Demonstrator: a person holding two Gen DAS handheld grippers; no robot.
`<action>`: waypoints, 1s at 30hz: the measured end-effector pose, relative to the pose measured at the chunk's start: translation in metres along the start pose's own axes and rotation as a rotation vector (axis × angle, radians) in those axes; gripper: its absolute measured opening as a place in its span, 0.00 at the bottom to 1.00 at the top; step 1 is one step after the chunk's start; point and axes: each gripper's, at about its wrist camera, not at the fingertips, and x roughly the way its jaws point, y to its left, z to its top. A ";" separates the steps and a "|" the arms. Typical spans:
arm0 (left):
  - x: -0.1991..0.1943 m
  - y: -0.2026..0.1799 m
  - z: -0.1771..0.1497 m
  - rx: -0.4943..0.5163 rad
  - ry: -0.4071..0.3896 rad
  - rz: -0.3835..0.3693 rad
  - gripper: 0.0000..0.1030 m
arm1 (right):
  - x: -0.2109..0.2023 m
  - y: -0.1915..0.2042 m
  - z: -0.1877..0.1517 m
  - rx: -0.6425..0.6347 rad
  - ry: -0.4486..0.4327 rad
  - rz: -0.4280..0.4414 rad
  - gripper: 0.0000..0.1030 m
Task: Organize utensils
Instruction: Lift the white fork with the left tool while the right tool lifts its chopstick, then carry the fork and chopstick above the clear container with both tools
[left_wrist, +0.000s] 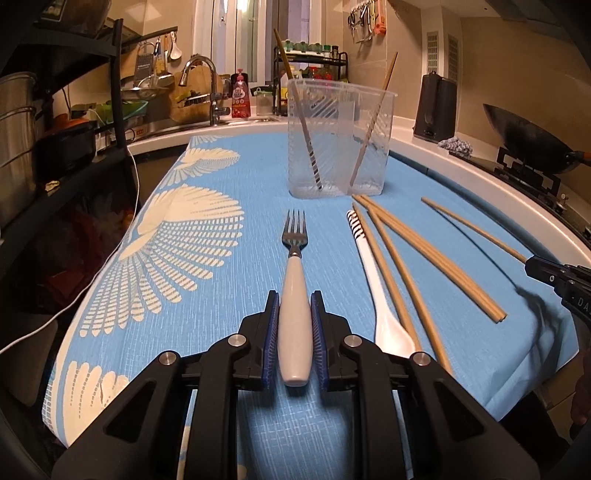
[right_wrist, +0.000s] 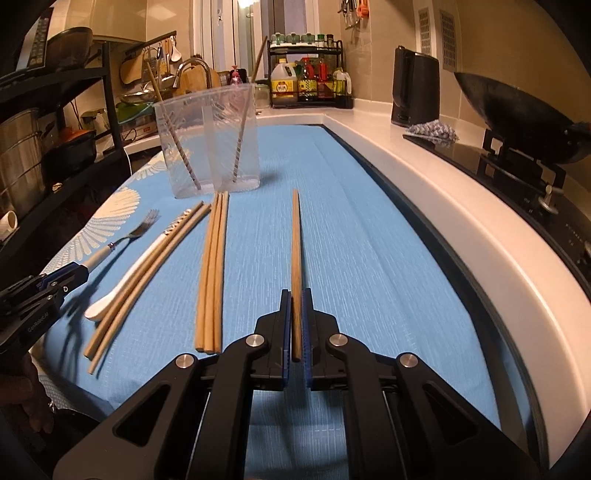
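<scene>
The left tool (left_wrist: 294, 306) was closed on the white handle of a fork (left_wrist: 294, 288), its blue pads pressing both sides; the tines pointed away toward a clear plastic holder (left_wrist: 338, 140). The right tool (right_wrist: 296, 295) was clamped on a single wooden chopstick (right_wrist: 296, 258), which ran straight ahead along the blue cloth (right_wrist: 351, 240) covering the counter.

The holder stood on the cloth at the far end, divided into compartments, with one chopstick leaning in each of two compartments. Between the two tools lay the loose utensils: a white spoon (left_wrist: 373, 280) beside the fork, two thin chopsticks (right_wrist: 147, 273) lying along and partly over it, and a bundle of three chopsticks (right_wrist: 213, 273) whose far tips reached almost to the holder's base. These lay just beside the fork on its right and stood between the left tool and the right.

To the right, the cloth ended against a raised white counter edge (right_wrist: 461, 206); beyond it were a stove with a dark wok (right_wrist: 517, 107), a grey rag (right_wrist: 432, 131) and a black appliance (right_wrist: 415, 88). To the left, the cloth hung over the counter's edge beside a black shelving rack (left_wrist: 74, 110) holding pots. Behind the holder were a sink faucet (left_wrist: 201, 85) and a condiment rack (right_wrist: 310, 74). Open cloth remained left of the fork and right of the held chopstick.
</scene>
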 end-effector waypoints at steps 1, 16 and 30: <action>-0.003 0.000 0.001 -0.001 -0.008 -0.001 0.17 | -0.004 0.001 0.002 -0.004 -0.007 0.000 0.05; -0.042 0.000 0.033 -0.002 -0.173 -0.028 0.17 | -0.057 0.007 0.046 -0.039 -0.111 0.019 0.05; -0.052 0.003 0.059 -0.032 -0.244 -0.045 0.17 | -0.072 0.011 0.093 -0.048 -0.182 0.056 0.05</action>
